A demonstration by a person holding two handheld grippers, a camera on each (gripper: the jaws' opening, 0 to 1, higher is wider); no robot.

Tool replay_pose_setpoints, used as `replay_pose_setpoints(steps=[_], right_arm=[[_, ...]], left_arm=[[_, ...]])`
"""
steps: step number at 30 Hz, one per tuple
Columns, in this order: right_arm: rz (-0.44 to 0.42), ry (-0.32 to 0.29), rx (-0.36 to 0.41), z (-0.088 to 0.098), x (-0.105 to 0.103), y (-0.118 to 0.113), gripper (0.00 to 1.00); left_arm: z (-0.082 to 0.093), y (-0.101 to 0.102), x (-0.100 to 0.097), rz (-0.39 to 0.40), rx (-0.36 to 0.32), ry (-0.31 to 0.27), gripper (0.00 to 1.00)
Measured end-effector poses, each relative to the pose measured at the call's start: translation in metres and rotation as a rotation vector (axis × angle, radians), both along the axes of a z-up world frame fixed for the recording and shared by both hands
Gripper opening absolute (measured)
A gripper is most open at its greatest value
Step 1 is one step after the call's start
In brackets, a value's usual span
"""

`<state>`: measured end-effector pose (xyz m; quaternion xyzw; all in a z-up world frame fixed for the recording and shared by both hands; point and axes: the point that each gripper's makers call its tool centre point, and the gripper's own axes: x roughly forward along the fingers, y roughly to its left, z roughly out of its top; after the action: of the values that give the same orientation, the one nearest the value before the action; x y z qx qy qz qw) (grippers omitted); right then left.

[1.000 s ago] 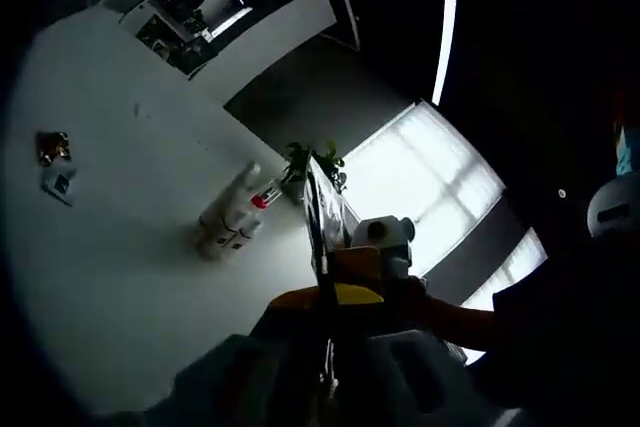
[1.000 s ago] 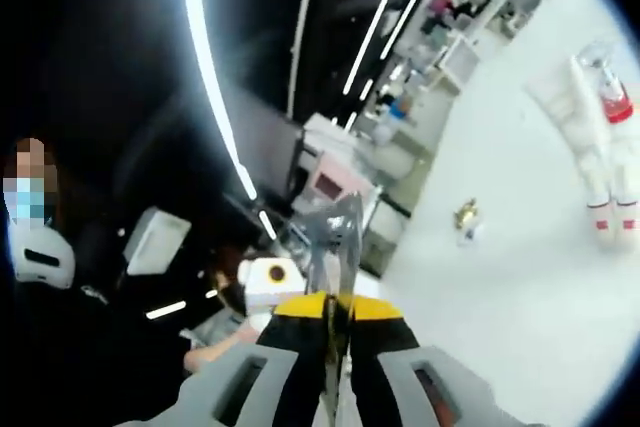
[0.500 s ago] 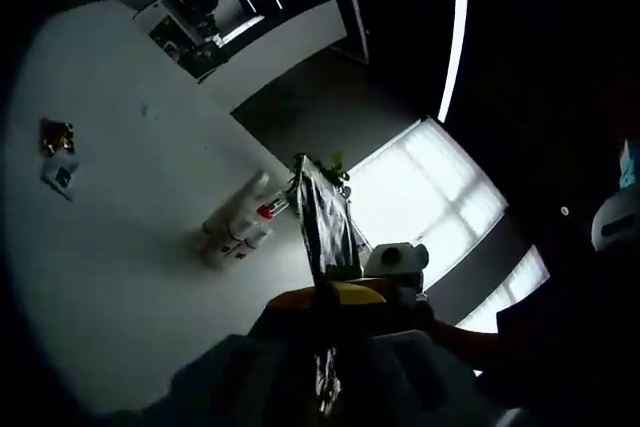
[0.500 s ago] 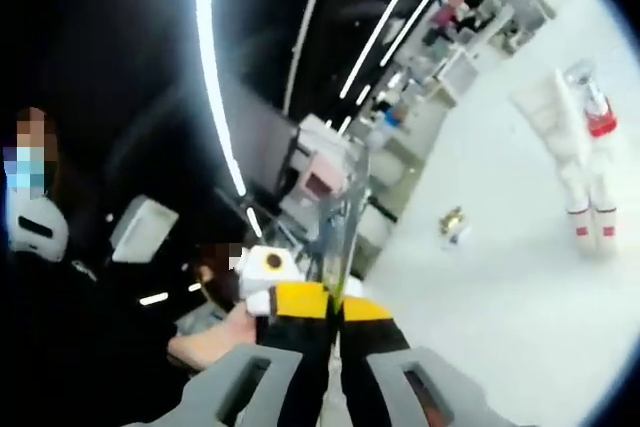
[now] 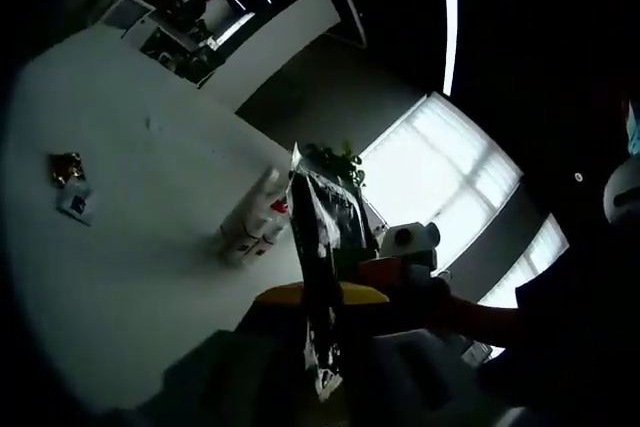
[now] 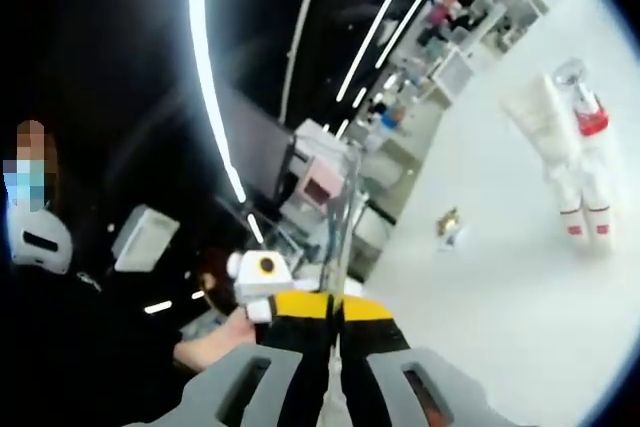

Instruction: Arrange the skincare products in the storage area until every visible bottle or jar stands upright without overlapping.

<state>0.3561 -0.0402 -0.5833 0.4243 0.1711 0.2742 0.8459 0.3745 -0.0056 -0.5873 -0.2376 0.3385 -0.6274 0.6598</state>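
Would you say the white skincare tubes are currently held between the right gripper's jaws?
No, the white skincare tubes lie on the white table, apart from the right gripper.

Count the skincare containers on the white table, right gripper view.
3, clustered near the table's edge at right: a white tube, a clear bottle with a red band, and a white tube with a red-striped cap beside them. They overlap, so more may be hidden.

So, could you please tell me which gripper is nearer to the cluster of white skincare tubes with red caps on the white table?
Hard to call; perhaps left. Both grippers are raised clear of the white tubes, left gripper, right gripper.
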Motion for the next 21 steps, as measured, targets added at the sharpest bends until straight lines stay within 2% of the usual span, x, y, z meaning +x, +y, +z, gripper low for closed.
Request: replay_pose_setpoints(steps=[4, 7, 14, 16, 21], right_arm=[[-0.019, 0.033, 0.012, -0.005, 0.002, -0.002, 0.0], [-0.032, 0.047, -0.009, -0.009, 0.003, -0.004, 0.0], [-0.041, 0.016, -0.065, -0.011, 0.004, -0.007, 0.02], [-0.036, -0.013, -0.137, -0.014, 0.004, -0.007, 0.08], [-0.008, -0.094, -0.272, -0.013, 0.003, -0.001, 0.4]], left_arm=[[0.0, -0.001, 0.002, 0.019, 0.0, 0.008, 0.0], [-0.004, -0.003, 0.002, 0.024, 0.026, -0.019, 0.0], [-0.004, -0.004, 0.004, 0.035, 0.021, -0.002, 0.0], [-0.002, -0.004, 0.005, 0.033, 0.006, 0.008, 0.0], [-0.002, -0.004, 0.006, 0.028, -0.01, 0.027, 0.0]])
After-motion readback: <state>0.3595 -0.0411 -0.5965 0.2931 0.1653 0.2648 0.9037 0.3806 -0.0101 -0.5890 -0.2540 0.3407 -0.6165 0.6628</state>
